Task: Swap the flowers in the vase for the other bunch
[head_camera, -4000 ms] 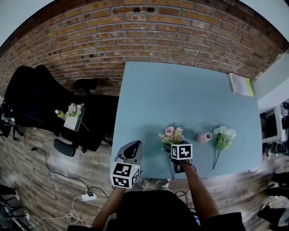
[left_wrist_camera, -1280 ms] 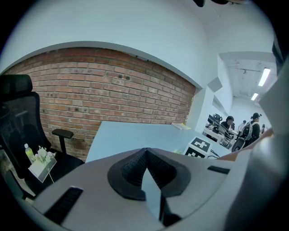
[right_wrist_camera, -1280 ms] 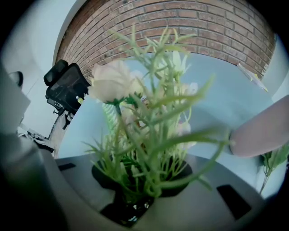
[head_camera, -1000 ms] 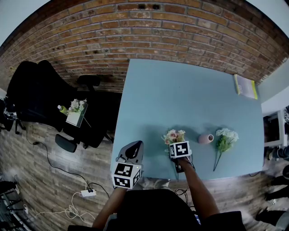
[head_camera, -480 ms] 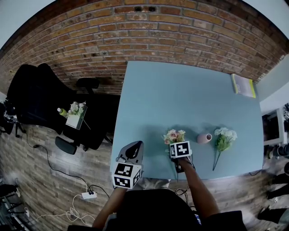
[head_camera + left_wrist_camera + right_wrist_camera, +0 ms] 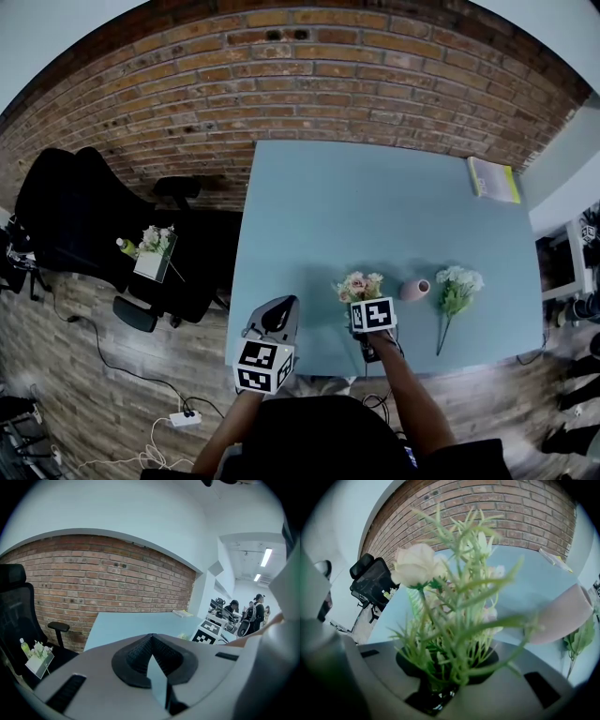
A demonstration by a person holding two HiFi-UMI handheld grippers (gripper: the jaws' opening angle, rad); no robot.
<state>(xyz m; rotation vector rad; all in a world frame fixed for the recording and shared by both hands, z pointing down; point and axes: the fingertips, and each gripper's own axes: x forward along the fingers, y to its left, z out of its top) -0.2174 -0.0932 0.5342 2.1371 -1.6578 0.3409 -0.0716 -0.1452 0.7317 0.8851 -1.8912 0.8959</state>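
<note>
Brick wall (image 6: 309, 75) at the back, blue counter (image 6: 375, 187) in front of it. Black office chair (image 6: 75, 216) stands off the counter's left side. Left gripper (image 6: 151, 637) hangs over the near left corner of the counter, fingers pressed together at the tips, nothing between them. Right gripper (image 6: 445, 674) is at the near edge, tipped steeply down, fingers pinching the green stems of the pink bunch (image 6: 356, 284); its blooms stand above the fingers, just left of the vase. White bunch (image 6: 457, 286) lies flat on the counter just right of the vase, stem toward the near edge. Pink vase (image 6: 413, 290) sits between the two bunches with nothing in it; can't tell if it's upright or on its side. Yellow-green book (image 6: 492, 180) sits at the far right edge, well apart.
</note>
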